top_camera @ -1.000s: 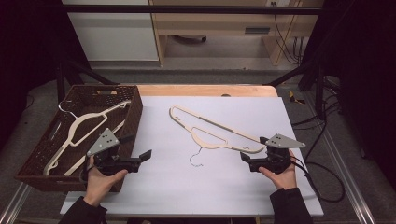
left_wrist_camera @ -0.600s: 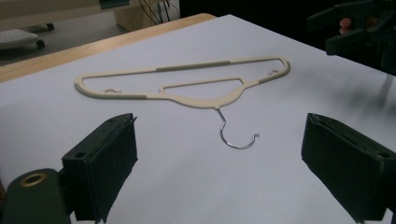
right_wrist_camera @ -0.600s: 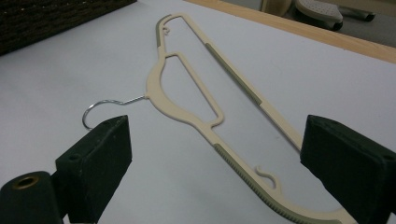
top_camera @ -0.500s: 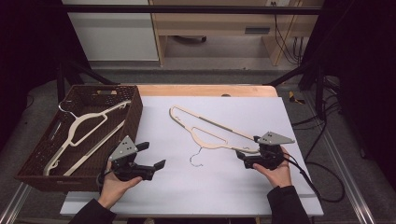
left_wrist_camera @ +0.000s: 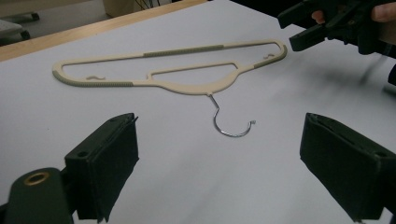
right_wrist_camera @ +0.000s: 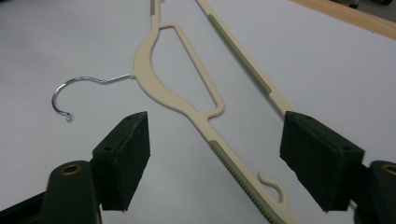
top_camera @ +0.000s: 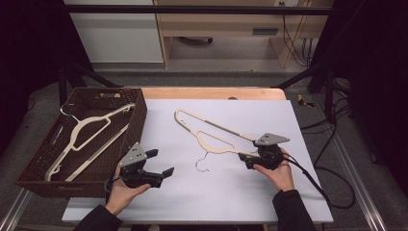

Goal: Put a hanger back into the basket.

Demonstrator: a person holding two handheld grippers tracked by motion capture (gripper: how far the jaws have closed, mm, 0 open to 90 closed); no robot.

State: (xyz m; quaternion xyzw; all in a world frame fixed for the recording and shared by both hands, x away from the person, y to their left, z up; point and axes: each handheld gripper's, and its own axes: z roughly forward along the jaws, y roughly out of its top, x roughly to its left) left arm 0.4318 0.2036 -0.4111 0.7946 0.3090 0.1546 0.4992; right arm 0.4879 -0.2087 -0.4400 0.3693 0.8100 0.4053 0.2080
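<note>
A cream plastic hanger (top_camera: 211,132) with a metal hook (top_camera: 202,163) lies flat on the white table. My right gripper (top_camera: 246,160) is low at the hanger's right end. Its jaws have just been closing; the hanger's arm (right_wrist_camera: 233,179) runs between them and the pads do not touch it, so it is open. My left gripper (top_camera: 161,162) hovers left of the hook, open and holding nothing. In the left gripper view the hanger (left_wrist_camera: 187,86) and its hook (left_wrist_camera: 229,126) lie beyond my wide jaws, with the right gripper (left_wrist_camera: 308,32) at the far end.
A dark woven basket (top_camera: 139,115) stands at the table's left edge with another cream hanger (top_camera: 89,127) lying in it. A wooden strip (top_camera: 211,93) runs along the table's far edge. Cables trail off the right side.
My left gripper has moved right, away from the basket and toward the hook. My right gripper has slid left onto the hanger's end, sunk lower, and its jaws have narrowed.
</note>
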